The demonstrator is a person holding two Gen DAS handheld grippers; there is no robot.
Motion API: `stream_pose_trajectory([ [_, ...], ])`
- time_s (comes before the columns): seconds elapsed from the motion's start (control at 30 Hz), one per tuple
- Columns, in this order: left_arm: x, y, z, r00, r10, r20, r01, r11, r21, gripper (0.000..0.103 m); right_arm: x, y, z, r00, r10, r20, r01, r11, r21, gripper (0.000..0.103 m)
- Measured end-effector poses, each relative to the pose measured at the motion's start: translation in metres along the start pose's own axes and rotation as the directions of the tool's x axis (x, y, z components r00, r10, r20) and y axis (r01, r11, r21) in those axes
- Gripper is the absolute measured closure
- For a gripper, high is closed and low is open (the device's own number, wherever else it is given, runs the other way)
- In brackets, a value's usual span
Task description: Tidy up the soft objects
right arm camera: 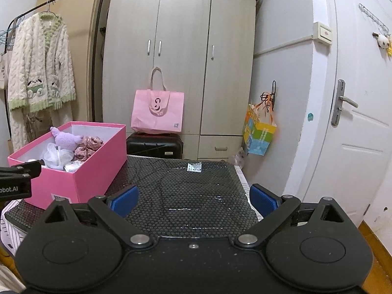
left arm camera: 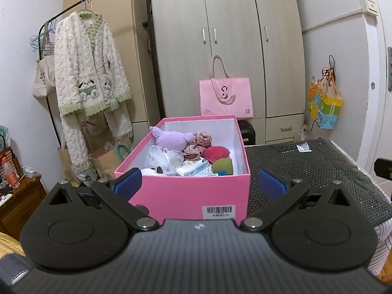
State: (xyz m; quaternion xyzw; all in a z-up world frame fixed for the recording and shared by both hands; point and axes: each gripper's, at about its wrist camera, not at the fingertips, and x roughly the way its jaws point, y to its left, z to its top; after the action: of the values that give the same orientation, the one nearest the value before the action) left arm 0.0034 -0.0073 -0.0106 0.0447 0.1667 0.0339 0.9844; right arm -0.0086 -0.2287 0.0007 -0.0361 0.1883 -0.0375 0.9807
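Note:
A pink box [left arm camera: 196, 191] stands on the black dotted mat [left arm camera: 318, 171]. It holds a purple plush [left arm camera: 171, 138], floral scrunchies [left arm camera: 199, 142], a red puff [left arm camera: 216, 152], a green sponge [left arm camera: 223, 166], white mesh [left arm camera: 164, 158] and a tissue pack [left arm camera: 193, 167]. My left gripper [left arm camera: 199, 183] is open and empty, just in front of the box's near wall. My right gripper [right arm camera: 194, 199] is open and empty over the mat [right arm camera: 196, 191], to the right of the box [right arm camera: 73, 171]. The plush [right arm camera: 66, 139] also shows in the right wrist view.
A pink tote bag [left arm camera: 225, 98] sits on a black suitcase [right arm camera: 154, 145] before the wardrobe [left arm camera: 220, 36]. A clothes rack with a white fleece robe [left arm camera: 90, 80] stands left. A white door [right arm camera: 355, 122] is at right. A wooden cabinet [left arm camera: 19, 203] is at the left edge.

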Motion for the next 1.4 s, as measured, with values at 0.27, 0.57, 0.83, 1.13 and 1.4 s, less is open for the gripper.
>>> stream_pose_trajectory([
  [0.27,0.001,0.0,-0.002,1.0,0.001,0.003,-0.001,1.0,-0.007,0.0,0.011,-0.003,-0.012,0.999,0.03,-0.02,-0.029,0.999,0.022,0.004],
  [0.57,0.001,-0.001,-0.006,1.0,0.011,0.014,-0.012,1.0,0.013,0.0,0.005,0.0,-0.013,1.0,-0.023,0.009,0.023,1.0,-0.001,0.004],
  [0.83,0.005,0.003,-0.012,1.0,-0.006,0.001,0.006,1.0,-0.003,0.0,0.006,-0.003,-0.012,1.0,-0.024,0.006,0.024,1.0,0.011,0.004],
  [1.13,0.004,0.002,-0.014,1.0,0.002,0.02,-0.002,1.0,0.03,0.0,0.004,-0.002,-0.011,0.999,-0.03,0.011,0.03,1.0,0.003,0.004],
  [1.4,0.006,0.003,-0.013,0.999,0.03,0.029,-0.031,0.999,0.032,0.0,0.008,-0.005,-0.011,0.999,-0.041,0.003,0.041,0.999,0.005,0.004],
])
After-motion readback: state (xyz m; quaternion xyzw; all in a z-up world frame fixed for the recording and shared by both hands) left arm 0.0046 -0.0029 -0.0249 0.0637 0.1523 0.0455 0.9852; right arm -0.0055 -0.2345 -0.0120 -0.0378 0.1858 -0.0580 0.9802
